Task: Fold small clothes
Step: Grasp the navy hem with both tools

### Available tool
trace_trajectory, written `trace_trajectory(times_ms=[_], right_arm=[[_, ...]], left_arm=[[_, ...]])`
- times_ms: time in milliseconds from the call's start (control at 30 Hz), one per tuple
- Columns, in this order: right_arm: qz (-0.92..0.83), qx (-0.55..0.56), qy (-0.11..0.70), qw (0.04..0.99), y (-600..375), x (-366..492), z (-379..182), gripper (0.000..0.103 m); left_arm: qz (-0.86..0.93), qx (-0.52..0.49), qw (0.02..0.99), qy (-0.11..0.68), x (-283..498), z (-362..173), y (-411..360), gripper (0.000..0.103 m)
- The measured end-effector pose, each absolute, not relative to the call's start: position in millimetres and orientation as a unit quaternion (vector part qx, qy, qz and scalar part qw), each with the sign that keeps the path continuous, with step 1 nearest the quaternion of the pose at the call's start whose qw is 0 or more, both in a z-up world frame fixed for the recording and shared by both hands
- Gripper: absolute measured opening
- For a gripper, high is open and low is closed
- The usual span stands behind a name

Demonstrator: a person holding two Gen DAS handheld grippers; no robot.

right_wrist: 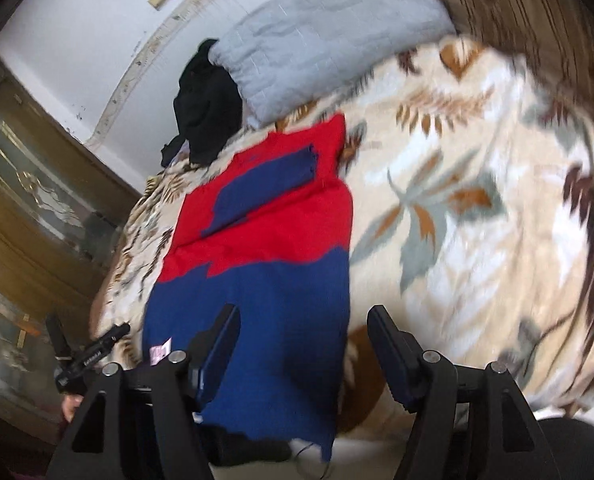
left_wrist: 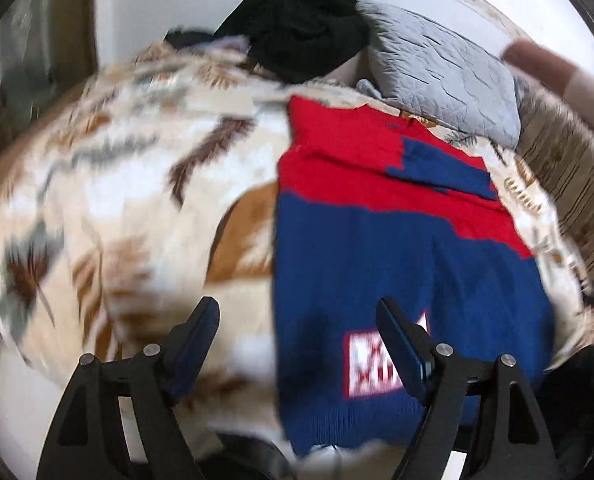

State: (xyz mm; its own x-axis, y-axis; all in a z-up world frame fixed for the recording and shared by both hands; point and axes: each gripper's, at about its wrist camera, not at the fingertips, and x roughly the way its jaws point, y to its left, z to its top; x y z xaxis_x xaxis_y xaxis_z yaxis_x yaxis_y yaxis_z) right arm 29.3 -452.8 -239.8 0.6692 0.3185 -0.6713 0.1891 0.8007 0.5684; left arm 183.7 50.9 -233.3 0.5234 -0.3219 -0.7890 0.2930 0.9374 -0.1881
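A red and blue knit sweater (left_wrist: pixel 377 248) lies flat on a leaf-patterned blanket (left_wrist: pixel 137 160), with a blue sleeve folded across its red chest. A white patch with red marks (left_wrist: pixel 373 364) sits near its hem. My left gripper (left_wrist: pixel 295 312) is open above the sweater's lower left edge, with nothing pinched. In the right wrist view the same sweater (right_wrist: pixel 265 280) stretches away from me. My right gripper (right_wrist: pixel 305 314) stands open over its lower right edge, holding nothing. Both views are blurred.
A grey quilted pillow (left_wrist: pixel 437 80) (right_wrist: pixel 317 40) and a black garment (left_wrist: pixel 305 28) (right_wrist: pixel 209 100) lie at the head of the bed. A striped wooden headboard (right_wrist: pixel 517 12) stands behind, and a glass-fronted wooden cabinet (right_wrist: pixel 37 200) beside the bed. A person's arm (left_wrist: pixel 545 64) shows at the upper right.
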Motion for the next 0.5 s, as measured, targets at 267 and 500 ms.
trace_trajectory(times_ms=[267,500], right_arm=[[0.070,0.366,0.435,0.820,-452.0,17.1,-275.9,0.070],[0.097,0.412,0.461,0.780,-442.7,12.7,-303.2,0.070]], left_arm=[[-0.178,-0.049,0.847,0.498,168.2,-247.0,76.9,0.081],[-0.185,-0.072,0.831,0.520,166.2,-260.3,81.6,0.078]])
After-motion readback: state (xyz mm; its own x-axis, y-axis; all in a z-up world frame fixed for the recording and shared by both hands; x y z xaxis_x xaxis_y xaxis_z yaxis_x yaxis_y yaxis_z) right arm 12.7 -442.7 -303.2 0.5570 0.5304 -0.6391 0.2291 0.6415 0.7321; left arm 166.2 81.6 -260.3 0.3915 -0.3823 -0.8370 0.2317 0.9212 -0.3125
